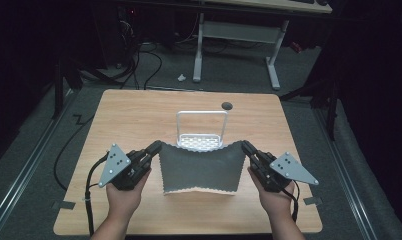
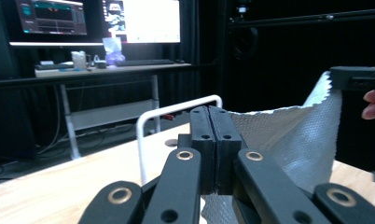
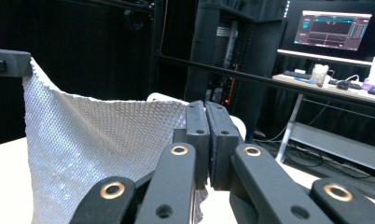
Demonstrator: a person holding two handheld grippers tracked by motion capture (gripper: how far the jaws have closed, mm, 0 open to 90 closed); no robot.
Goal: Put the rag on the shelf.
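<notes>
A grey textured cloth (image 1: 199,170) hangs stretched between my two grippers above the wooden table (image 1: 139,115). My left gripper (image 1: 155,146) is shut on its upper left corner and my right gripper (image 1: 246,146) is shut on its upper right corner. The cloth's lower edge rests on the table. In the left gripper view my jaws (image 2: 209,116) are pressed together on the cloth (image 2: 288,140). In the right gripper view my jaws (image 3: 206,112) pinch the cloth (image 3: 97,140) the same way. A white wire rack (image 1: 201,131) stands just behind the cloth.
A small dark round hole (image 1: 227,105) sits in the table beyond the rack. A white-legged desk (image 1: 239,35) stands on the floor behind the table, with cables beside it. Monitors (image 2: 97,18) glow on a desk in the background.
</notes>
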